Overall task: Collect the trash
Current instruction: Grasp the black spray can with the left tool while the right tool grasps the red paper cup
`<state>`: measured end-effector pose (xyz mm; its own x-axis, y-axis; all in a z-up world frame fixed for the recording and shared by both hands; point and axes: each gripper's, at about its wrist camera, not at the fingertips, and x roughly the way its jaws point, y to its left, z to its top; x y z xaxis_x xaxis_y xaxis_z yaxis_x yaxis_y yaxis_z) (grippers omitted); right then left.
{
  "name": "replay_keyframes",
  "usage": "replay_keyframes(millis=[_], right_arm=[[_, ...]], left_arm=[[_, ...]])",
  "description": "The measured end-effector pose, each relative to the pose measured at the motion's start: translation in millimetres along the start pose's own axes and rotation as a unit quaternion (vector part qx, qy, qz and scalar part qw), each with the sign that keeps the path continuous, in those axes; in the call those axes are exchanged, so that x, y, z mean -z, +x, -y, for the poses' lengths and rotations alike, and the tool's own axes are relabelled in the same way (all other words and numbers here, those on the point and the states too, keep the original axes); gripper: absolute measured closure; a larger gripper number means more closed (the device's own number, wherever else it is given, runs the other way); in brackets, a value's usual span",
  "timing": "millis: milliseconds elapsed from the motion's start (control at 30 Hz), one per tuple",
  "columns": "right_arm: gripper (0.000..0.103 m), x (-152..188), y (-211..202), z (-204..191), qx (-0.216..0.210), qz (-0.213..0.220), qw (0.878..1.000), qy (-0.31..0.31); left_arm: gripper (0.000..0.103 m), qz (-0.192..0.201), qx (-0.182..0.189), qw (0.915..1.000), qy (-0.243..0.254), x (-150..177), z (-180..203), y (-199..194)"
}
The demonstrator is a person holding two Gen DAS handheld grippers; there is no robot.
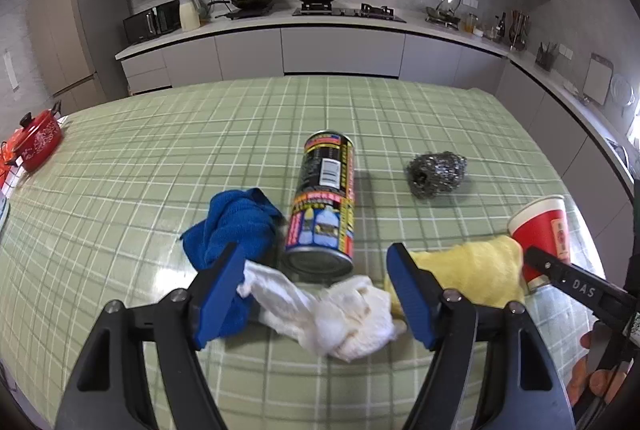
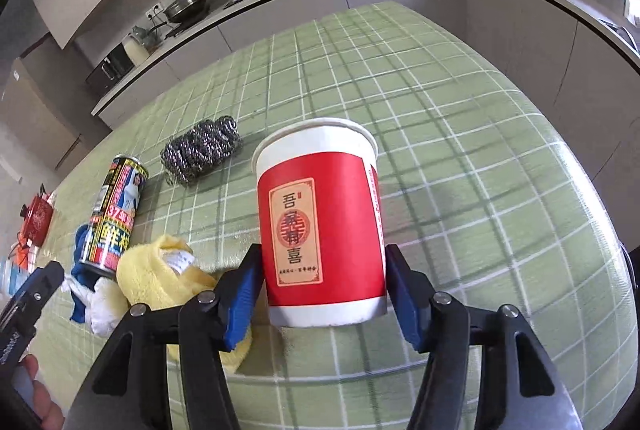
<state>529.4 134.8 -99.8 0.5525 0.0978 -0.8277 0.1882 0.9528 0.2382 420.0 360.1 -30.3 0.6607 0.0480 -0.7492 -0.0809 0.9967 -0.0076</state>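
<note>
A crumpled white tissue (image 1: 340, 314) lies on the green checked table (image 1: 160, 166), between the blue pads of my left gripper (image 1: 316, 294), which is open around it. A spray can (image 1: 326, 206) lies on its side just beyond. A red paper cup (image 2: 324, 226) stands upright between the pads of my right gripper (image 2: 320, 294); the pads sit at the cup's sides, and contact is unclear. The cup also shows in the left wrist view (image 1: 546, 234).
A blue cloth (image 1: 232, 226) lies left of the tissue, a yellow cloth (image 1: 472, 266) to its right. A steel wool scourer (image 1: 436, 174) sits further back. A red pot (image 1: 38, 140) stands at the table's left edge. Kitchen counters run behind.
</note>
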Motion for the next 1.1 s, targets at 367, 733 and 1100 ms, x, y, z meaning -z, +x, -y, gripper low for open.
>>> replay_keyframes(millis=[367,733,1100], right_arm=[[0.042,-26.5,2.6,-15.5,0.005,0.034,0.999,0.009],[0.042,-42.1,7.3,-29.2,-0.002,0.049,0.999,0.003],[0.042,-40.5,12.1,-33.8,-0.006,0.046,0.999,-0.003]], left_arm=[[0.028,-0.025,0.021,0.9994,0.013,-26.0,-2.4,41.6],[0.033,-0.053,0.040,0.9975,0.025,-38.4,6.0,85.6],[0.049,-0.059,0.054,0.9968,0.008,-29.5,-1.6,84.3]])
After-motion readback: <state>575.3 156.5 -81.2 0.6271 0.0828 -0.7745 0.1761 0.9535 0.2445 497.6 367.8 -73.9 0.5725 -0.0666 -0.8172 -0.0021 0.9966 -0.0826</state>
